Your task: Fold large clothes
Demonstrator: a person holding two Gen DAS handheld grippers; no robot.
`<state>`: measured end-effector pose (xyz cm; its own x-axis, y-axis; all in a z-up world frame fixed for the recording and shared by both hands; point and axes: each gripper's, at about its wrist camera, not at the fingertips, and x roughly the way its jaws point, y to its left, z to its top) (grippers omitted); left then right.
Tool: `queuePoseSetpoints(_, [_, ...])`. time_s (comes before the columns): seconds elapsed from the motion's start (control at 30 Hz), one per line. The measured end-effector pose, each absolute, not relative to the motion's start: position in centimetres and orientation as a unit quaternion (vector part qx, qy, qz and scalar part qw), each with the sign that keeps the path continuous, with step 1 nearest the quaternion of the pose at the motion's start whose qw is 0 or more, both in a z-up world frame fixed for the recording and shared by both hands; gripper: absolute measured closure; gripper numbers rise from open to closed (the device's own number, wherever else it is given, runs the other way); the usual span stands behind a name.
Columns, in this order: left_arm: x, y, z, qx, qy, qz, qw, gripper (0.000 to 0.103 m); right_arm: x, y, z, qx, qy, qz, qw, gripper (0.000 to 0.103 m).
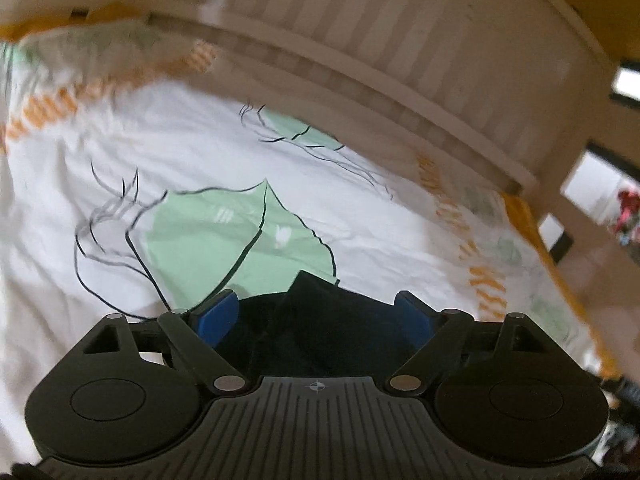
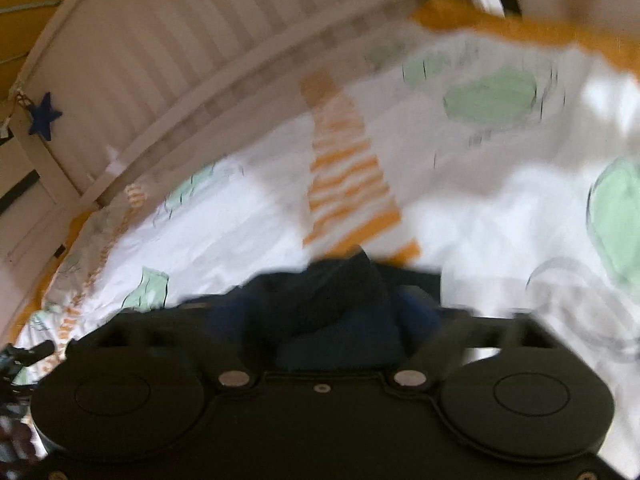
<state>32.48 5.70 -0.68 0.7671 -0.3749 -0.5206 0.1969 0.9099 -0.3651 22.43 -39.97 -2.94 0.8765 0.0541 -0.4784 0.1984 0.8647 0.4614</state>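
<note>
White bedsheet [image 1: 208, 136] w/ green and orange print covers the bed, slatted white headboard [image 1: 400, 28] behind. Dark navy garment [image 1: 320, 320] lies bunched on it, between spread, released jaws of left gripper [image 1: 316, 312] and right gripper [image 2: 324, 312].

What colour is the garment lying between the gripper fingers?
Dark navy fabric garment, almost black; the left wrist view shows it best.
</note>
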Motion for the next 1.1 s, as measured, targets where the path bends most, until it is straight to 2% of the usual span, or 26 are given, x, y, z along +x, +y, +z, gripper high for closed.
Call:
queuePoseSetpoints(0.23, [28.9, -0.4, -0.3, -0.02, 0.315, -0.202, 0.927, 0.016, 20.8, -34.9, -0.5, 0.147, 0.238, -0.005, 0.96, 0.012])
queuePoseSetpoints(0.47, [28.6, -5.6, -3.7, 0.077, 0.327, -0.215, 0.917, 0.016, 22.0, -27.9, -2.2, 0.033, 0.279, 0.05, 0.958, 0.012])
queuePoseSetpoints(0.6, [31.6, -4.7, -6.6, 0.079, 0.36, -0.154, 0.917, 0.011, 24.0, -27.2, -4.4, 0.006, 0.315, 0.025, 0.949, 0.013])
queuePoseSetpoints(0.63, [32.5, -3.9, -7.4, 0.068, 0.372, -0.149, 0.914, 0.008, 24.3, -27.6, -5.0, 0.005, 0.318, 0.016, 0.948, 0.013])
queuePoseSetpoints(0.67, [33.1, -3.2, -7.9, 0.053, 0.378, -0.149, 0.912, 0.0, 24.7, -28.1, -5.5, 0.006, 0.32, 0.007, 0.947, 0.013])
queuePoseSetpoints(0.73, [33.8, -2.2, -8.6, 0.031, 0.379, -0.156, 0.912, 0.0, 25.3, -29.0, -6.3, 0.005, 0.323, -0.011, 0.946, 0.012])
queuePoseSetpoints(0.9, [33.8, -2.4, -9.0, 0.03, 0.37, -0.158, 0.915, 0.0, 26.2, -29.1, -7.9, 0.003, 0.31, -0.032, 0.95, 0.003])
queuePoseSetpoints(1.1, [32.7, -1.3, -7.6, 0.021, 0.366, -0.178, 0.913, 0.0, 25.8, -30.0, -7.1, 0.025, 0.318, -0.018, 0.948, 0.003])
